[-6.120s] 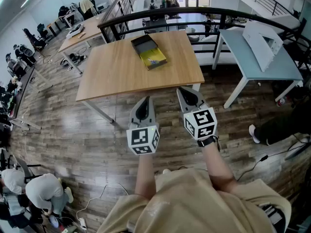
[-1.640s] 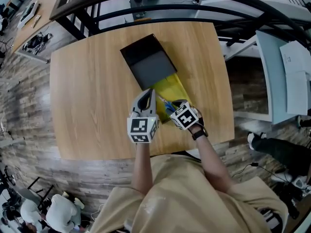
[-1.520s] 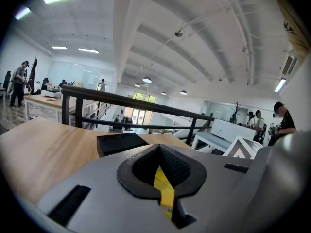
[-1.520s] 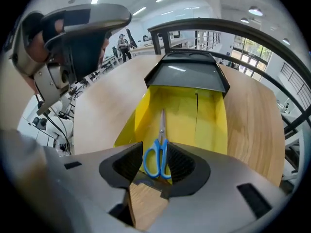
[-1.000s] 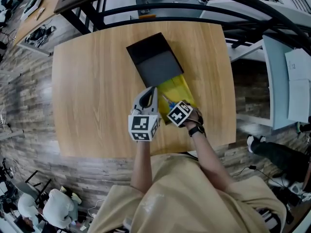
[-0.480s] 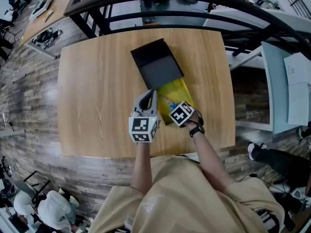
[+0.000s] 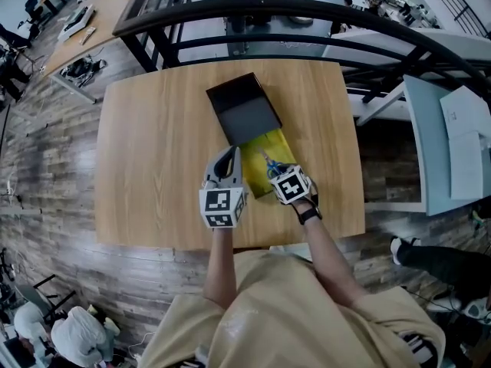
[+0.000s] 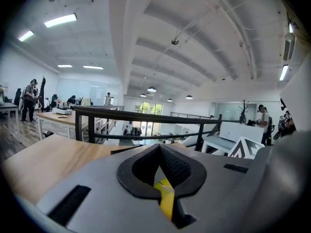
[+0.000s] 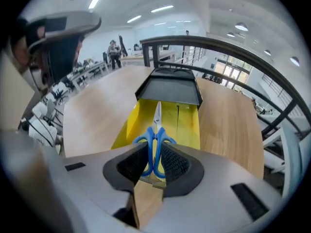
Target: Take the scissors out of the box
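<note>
A yellow box [image 7: 259, 146] lies open on the wooden table [image 7: 153, 152], its black lid [image 7: 244, 110] folded back at the far end. My right gripper [image 7: 275, 172] hangs over the box's near end and is shut on the blue handles of the scissors [image 7: 269, 162]. In the right gripper view both pads press the scissors [image 9: 156, 130] at the handle loops, with the steel blades pointing away over the yellow box [image 9: 187, 125] toward the lid [image 9: 170, 89]. My left gripper [image 7: 229, 155] is beside the box's left wall, and its jaws meet at the tips [image 8: 159, 147] with nothing seen between them.
A black railing [image 7: 307, 10] curves past the table's far side. A pale blue table [image 7: 441, 152] stands to the right, across a gap of wooden floor. The table's near edge runs just under my wrists. People work at distant desks [image 9: 114, 50].
My right gripper has closed on the scissors' handles and lifted a little above the box. The left gripper has risen slightly beside the box.
</note>
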`<state>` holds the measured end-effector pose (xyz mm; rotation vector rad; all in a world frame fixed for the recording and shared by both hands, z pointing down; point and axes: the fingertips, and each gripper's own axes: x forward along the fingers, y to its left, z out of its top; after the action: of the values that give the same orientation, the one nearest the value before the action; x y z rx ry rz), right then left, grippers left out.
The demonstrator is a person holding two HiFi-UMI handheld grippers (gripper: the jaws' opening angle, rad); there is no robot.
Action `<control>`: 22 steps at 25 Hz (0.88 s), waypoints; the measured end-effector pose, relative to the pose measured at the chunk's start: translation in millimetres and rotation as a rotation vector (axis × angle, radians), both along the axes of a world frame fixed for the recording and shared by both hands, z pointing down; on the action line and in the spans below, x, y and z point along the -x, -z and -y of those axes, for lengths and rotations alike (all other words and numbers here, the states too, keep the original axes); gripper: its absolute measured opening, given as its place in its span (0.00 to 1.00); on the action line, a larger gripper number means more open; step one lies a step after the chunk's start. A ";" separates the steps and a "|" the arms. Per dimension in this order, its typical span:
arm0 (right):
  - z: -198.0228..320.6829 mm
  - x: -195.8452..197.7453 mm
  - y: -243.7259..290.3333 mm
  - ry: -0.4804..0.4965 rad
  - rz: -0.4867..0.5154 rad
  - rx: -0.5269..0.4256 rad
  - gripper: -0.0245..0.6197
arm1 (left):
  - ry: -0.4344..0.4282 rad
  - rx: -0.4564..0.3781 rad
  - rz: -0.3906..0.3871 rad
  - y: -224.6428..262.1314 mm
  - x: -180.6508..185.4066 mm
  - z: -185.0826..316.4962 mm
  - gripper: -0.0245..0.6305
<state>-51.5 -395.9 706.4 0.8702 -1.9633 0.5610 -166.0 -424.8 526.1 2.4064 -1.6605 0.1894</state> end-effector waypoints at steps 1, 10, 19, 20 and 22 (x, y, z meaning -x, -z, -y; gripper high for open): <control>0.5 -0.9 7.3 -0.029 0.034 -0.016 0.17 | 0.004 -0.004 -0.012 3.9 -0.6 -3.1 0.05; -2.0 -5.3 91.6 -0.040 0.136 -0.227 0.17 | 0.019 -0.106 -0.008 53.7 -13.7 -38.7 0.05; -21.0 -28.4 196.2 -0.086 0.270 -0.475 0.17 | 0.040 -0.167 0.036 102.7 -33.4 -74.8 0.05; -22.5 -31.6 208.8 -0.091 0.285 -0.507 0.17 | 0.039 -0.180 0.043 109.1 -36.7 -77.8 0.05; -25.2 -38.2 232.9 -0.103 0.314 -0.568 0.17 | 0.037 -0.204 0.049 120.1 -42.4 -83.4 0.05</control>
<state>-13.3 -370.7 473.5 1.2979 -2.4287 0.1963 -123.6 -341.5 406.1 2.5329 -1.8254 0.0758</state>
